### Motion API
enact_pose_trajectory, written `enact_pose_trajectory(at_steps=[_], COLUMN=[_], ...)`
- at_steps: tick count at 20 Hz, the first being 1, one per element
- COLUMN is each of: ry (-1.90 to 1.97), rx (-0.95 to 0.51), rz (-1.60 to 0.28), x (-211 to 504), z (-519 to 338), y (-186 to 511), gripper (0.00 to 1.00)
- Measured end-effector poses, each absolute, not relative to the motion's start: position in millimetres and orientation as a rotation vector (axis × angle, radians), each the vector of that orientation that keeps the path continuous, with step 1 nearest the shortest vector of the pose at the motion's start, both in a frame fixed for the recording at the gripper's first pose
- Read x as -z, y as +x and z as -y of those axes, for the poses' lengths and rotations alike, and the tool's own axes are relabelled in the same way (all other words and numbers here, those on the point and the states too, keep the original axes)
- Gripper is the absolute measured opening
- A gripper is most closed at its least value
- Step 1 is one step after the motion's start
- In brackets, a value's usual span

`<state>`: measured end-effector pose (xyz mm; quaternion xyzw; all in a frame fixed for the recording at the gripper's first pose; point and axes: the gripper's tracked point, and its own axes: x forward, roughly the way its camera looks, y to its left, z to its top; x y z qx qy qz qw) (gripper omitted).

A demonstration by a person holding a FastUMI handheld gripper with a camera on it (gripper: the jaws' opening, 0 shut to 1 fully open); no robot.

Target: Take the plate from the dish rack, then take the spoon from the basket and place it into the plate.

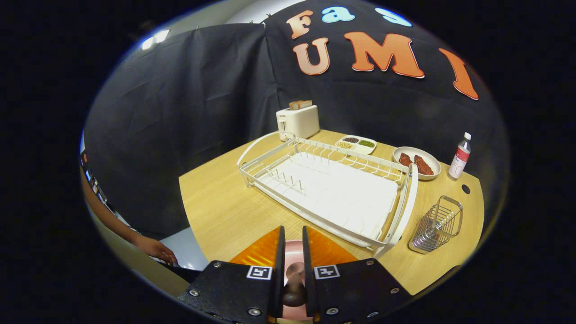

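My gripper (pixel 293 229) hangs over the near edge of the wooden table (pixel 216 202), its fingers drawn close together. A pink, shiny spoon (pixel 293 261) fills the narrow gap between them, and both fingers press on it. Right under the fingers lies an orange ribbed plate (pixel 258 252), showing on both sides of them. Beyond the fingertips stands the white dish rack (pixel 407 198), with no dishes in its slots. To the right of the rack's near corner sits the wire basket (pixel 436 225).
A white toaster (pixel 297 121) stands behind the rack. Further right are a divided dish of grains (pixel 356 144), a plate of meat (pixel 416 163) and a small bottle (pixel 460 157). A person's hand (pixel 155 249) rests off the table's left side.
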<state>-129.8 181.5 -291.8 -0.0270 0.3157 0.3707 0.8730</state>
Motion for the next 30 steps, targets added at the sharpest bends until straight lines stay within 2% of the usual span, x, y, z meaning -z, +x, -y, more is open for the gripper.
enact_pose_trajectory(at_steps=[3, 6, 7, 8, 10, 14, 24, 30], ry=[-0.081, -0.068, -0.057, -0.051, -0.037, -0.005, 0.15, 0.109], rx=[-0.738, -0.713, -0.708, -0.7, -0.679, -0.629, -0.469, -0.289], rz=[-0.689, -0.689, -0.689, -0.691, -0.688, -0.624, -0.347, -0.201], x=[302, 299, 297, 295, 287, 246, 100, 31], z=[-171, -166, -164, -163, -159, -152, -114, -67], y=[-128, -123, -122, -121, -117, -101, -42, -14], gripper=[0.27, 0.44, 0.46, 0.52, 0.6, 0.75, 0.94, 0.97])
